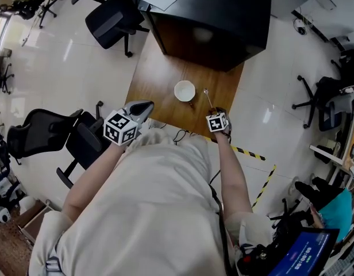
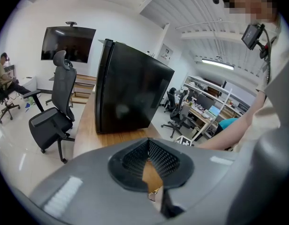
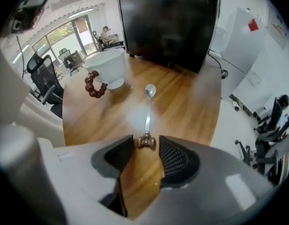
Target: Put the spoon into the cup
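A white cup (image 1: 184,91) with a brown beaded handle stands on the wooden table (image 1: 157,76). In the right gripper view the cup (image 3: 109,68) sits at the upper left. To its right a metal spoon (image 1: 208,99) lies flat on the wood. Its bowl points away from me, and the brown ornamented end of the spoon (image 3: 148,118) lies just between the tips of my right gripper (image 3: 146,147). That gripper points steeply down and is open, its pads clear of the handle. My left gripper (image 1: 146,104) hovers at the table's near left edge; its jaws (image 2: 148,142) meet at the tips and hold nothing.
A large black cabinet (image 1: 211,22) fills the far end of the table, right behind the cup. Office chairs stand on the floor to the left (image 1: 45,134) and far left (image 1: 114,17). Yellow-black tape (image 1: 258,154) marks the floor at the right.
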{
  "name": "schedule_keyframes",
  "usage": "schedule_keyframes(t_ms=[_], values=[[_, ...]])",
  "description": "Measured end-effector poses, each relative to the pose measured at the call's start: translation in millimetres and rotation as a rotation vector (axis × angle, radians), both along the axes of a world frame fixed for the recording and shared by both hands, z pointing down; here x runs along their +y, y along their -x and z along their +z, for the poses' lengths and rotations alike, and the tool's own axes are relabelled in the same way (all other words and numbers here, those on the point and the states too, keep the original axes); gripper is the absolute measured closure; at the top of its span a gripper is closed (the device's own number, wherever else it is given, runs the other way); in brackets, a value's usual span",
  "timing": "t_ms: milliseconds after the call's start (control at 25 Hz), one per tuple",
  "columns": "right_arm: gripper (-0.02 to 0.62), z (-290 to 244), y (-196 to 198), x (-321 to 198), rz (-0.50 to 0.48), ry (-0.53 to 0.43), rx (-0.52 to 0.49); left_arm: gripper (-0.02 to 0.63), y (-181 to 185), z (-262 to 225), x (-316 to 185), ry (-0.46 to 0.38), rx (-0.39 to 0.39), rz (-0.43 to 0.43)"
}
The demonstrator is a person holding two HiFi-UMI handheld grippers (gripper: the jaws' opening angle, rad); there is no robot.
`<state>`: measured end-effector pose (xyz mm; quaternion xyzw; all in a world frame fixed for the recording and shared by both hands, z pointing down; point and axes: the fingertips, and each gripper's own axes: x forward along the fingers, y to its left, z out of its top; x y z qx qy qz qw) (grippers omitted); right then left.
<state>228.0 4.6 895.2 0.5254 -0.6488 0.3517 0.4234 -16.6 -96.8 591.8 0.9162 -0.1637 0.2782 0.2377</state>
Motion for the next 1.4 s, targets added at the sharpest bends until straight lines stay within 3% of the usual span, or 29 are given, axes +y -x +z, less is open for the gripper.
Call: schedule_keyframes(t_ms=[120,400,600,920,1080,1400], values=[[0.423,4.3,3.1,-0.7,-0.013,0.020,0.014,0.604,0.2,-0.2,0.6,-0.009,-0.008,-0.001],[0.425,13.0,-2.6,12.7,0.054,0.061,-0.023,0.604,-0.8,-0.4,0.6,-0.007,-0.008,-0.013],[0.455,5.3,-3.1,0.5,0.062,-0.012,-0.051,0.604,-0.7,0.0,2.5,-0.008,-0.010,-0.020],[0.471,5.7,-11.8,6.8,0.117,0.019,-0.052,0.604,3.2,0.5,-0.5,-0.007,-0.002,-0.036],[0.471,-16.8,-16.4,10.1,0.164,0.000,-0.053,0.604,2.4,-1.3,-3.4,-0.010,0.010,-0.038],[0.471,-94.7,-9.5,0.2,0.226,-0.108,-0.151,0.604,-1.1,-1.0,-8.6,-0.008,0.043,-0.040]])
